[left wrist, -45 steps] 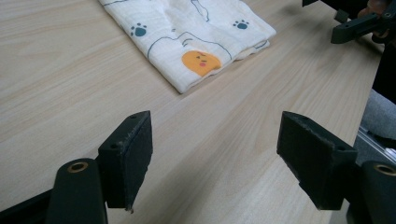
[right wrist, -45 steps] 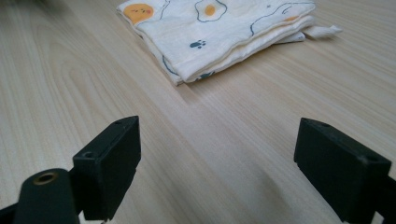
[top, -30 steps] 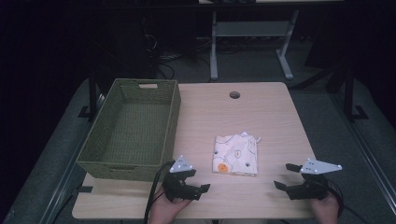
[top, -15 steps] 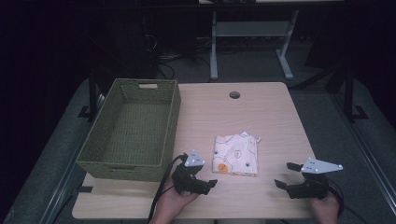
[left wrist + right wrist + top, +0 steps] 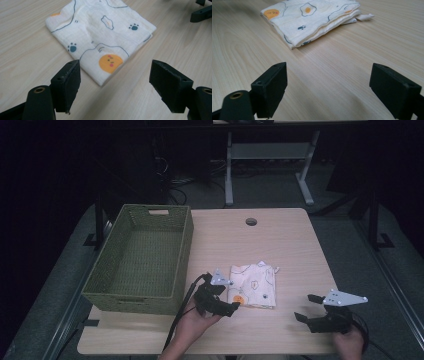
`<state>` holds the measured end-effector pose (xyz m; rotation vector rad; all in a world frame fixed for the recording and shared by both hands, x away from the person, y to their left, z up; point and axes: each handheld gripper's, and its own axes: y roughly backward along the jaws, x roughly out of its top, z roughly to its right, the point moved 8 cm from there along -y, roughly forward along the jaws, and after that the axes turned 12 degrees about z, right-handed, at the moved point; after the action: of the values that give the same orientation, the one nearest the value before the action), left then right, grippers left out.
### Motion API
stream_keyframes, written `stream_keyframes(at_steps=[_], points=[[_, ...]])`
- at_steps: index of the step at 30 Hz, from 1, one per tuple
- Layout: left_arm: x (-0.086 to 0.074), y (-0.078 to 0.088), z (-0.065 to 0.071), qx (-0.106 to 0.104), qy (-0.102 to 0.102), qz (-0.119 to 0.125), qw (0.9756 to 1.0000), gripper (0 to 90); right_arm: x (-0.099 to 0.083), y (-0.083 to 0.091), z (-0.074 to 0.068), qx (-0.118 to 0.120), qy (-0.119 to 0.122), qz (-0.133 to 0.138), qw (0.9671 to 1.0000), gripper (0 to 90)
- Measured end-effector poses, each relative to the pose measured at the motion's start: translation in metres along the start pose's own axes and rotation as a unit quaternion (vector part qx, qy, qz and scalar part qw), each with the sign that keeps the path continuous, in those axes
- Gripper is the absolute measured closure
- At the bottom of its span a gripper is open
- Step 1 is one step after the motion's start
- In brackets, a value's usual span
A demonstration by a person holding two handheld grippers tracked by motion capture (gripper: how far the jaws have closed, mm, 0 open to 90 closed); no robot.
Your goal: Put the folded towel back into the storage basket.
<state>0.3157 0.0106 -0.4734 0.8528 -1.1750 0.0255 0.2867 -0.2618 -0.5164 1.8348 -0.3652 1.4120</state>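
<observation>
On table [image 5: 280, 240], left gripper [image 5: 231, 306] gaped wide, just short of folded cloth [image 5: 253, 285] corner; right gripper [image 5: 308, 308] lay open, well apart.

Your folded cloth [image 5: 253, 285] lies on the table [image 5: 280, 235], right of the basket [image 5: 141, 257], between your left gripper [image 5: 231, 306] and right gripper [image 5: 306, 307].

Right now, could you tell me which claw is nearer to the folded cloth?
The left claw. It sits open at the folded cloth's near left corner, not yet touching it. The right claw rests open farther off, to the cloth's right, on the table.
</observation>
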Motion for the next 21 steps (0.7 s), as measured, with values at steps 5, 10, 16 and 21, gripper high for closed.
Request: stream_keyframes(at_steps=[5,10,16,21], points=[[0.007,-0.011,0.002,-0.008,-0.007,-0.022,0.9997,25.7,0.0,0.0,0.002,-0.005,0.001,-0.001,1.0,14.2],[0.018,-0.02,0.003,-0.01,-0.015,-0.029,0.9994,25.7,0.001,0.0,0.001,-0.001,-0.001,0.005,1.0,14.2],[0.03,-0.036,-0.002,-0.002,-0.015,-0.039,0.9991,26.6,0.0,-0.001,0.0,0.003,-0.003,0.003,1.0,14.2],[0.038,-0.051,-0.002,0.003,-0.023,-0.051,0.9984,26.7,0.001,-0.002,0.0,0.006,-0.004,0.006,1.0,14.2]])
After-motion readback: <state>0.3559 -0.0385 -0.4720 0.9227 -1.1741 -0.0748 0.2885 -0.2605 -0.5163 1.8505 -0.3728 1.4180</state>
